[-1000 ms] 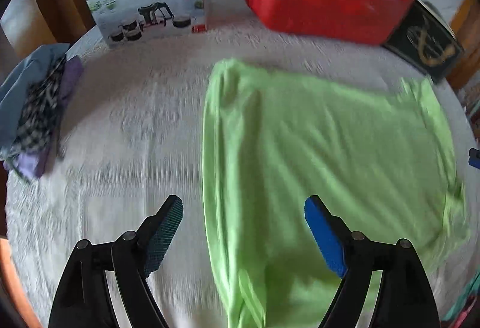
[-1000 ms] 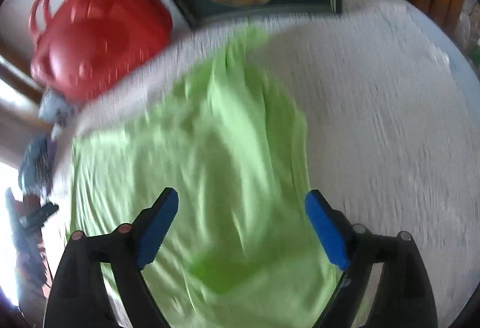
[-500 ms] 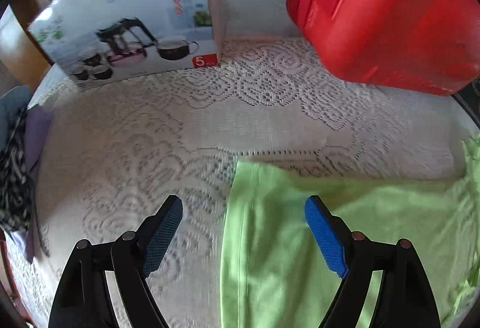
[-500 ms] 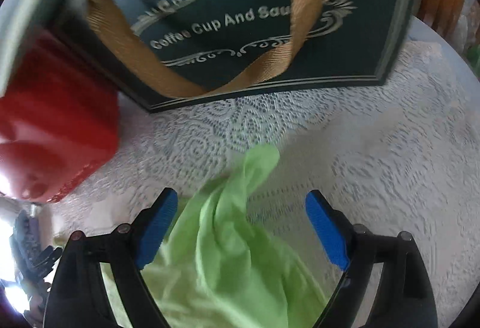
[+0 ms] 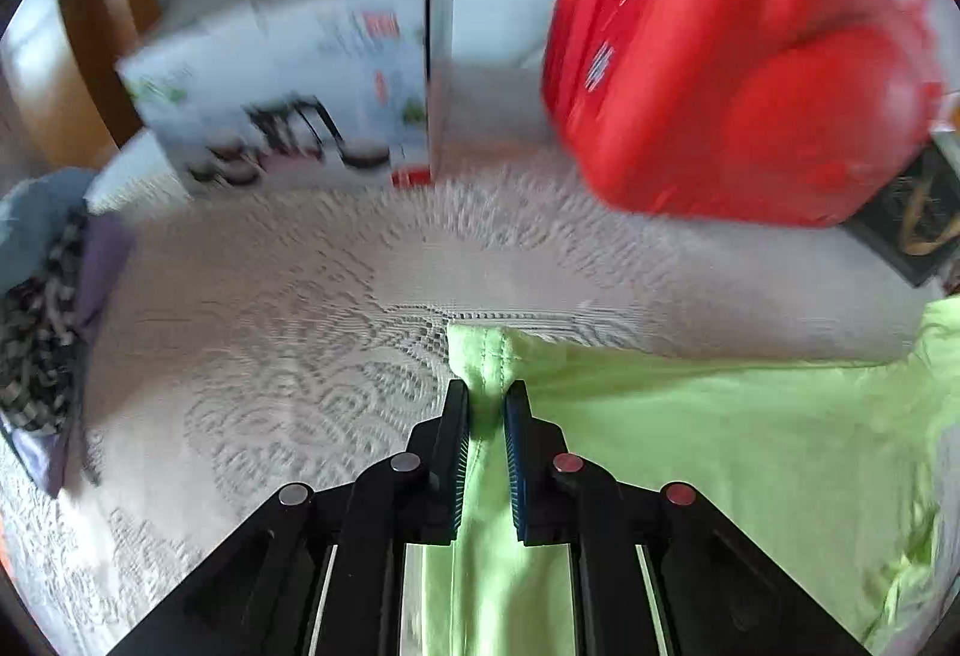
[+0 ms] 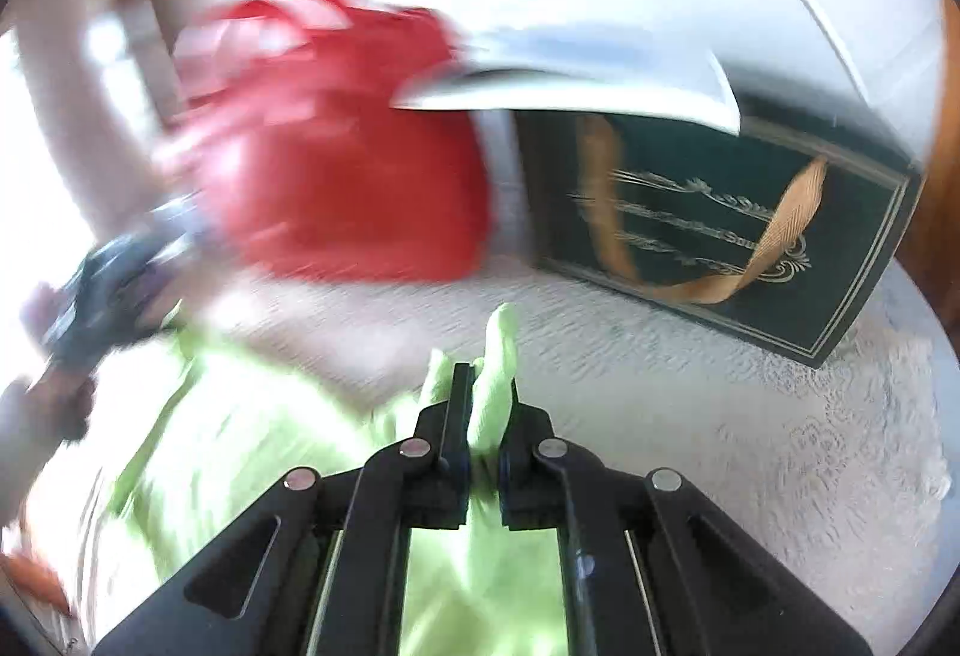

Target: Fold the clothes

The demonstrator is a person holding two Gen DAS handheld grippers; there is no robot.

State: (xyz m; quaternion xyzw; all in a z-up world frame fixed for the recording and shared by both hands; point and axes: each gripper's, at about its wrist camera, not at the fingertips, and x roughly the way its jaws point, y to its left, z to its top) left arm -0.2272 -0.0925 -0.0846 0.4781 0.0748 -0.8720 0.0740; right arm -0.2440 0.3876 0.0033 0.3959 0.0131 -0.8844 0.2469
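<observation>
Lime-green garment lies spread on the table's white lace cloth, filling the near right part of it in the left wrist view; its far edge runs roughly level across the cloth, short of the things along the far edge of the table; the left gripper has just been closing and now pinches the garment's far left corner, a bunched fold of green fabric pressed between its pads and standing up past the fingertips; the right gripper has likewise just been closing, and its jaws are clamped on a narrow twist of the same green cloth, a tongue of which pokes out beyond the tips; behind that pinch the fabric trails back toward the lower left of the right wrist view, blurred; along the far edge of the table stand a white printed box showing a glass teapot set toward the left, a big red bag at the middle, and a dark green gift box with a gold ribbon handle toward the right, the red bag just beside the green box; at the left edge of the table a heap of other clothes, blue, purple and black-and-white checked, lies well apart from the green one; both views are smeared by motion, so finer detail cannot be told
</observation>
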